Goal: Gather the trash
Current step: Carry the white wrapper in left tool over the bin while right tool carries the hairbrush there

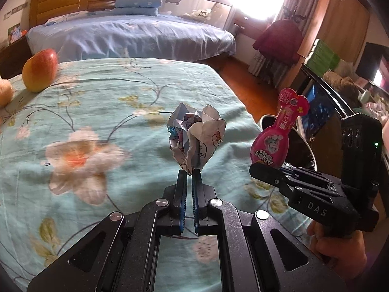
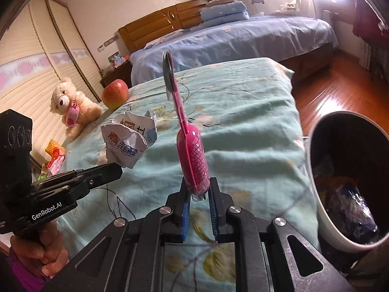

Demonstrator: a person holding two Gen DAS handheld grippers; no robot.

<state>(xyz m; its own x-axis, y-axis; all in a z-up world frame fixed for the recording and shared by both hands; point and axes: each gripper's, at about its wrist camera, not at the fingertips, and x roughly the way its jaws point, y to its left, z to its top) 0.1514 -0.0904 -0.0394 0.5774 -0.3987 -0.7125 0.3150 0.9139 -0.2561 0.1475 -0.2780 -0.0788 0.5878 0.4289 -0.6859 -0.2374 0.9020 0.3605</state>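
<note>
Blue-padded and nearly closed, the left claw (image 1: 189,174) pinches the lower edge of a crumpled paper wrapper (image 1: 195,137), so the ball of paper stands up above the tips and clear of the bed (image 1: 102,112). Beside it, the right claw (image 2: 198,191) is clamped on the fat base of a pink bottle-shaped package (image 2: 193,155), which stands upright with its flat neck pointing away from the camera; gripping the widest, stiffest part probably keeps it from swinging. Both pieces of trash are lifted off the floral cover, carried side by side. Just past the bed's right edge sits a trash bin (image 2: 316,170), its mouth open and some rubbish already at the bottom; it seems placed there so each hand can drop its load without reaching far. An apple (image 2: 115,93), a teddy bear (image 2: 73,109) and some small bright packets (image 2: 54,158) lie at the far left of the bed.
</note>
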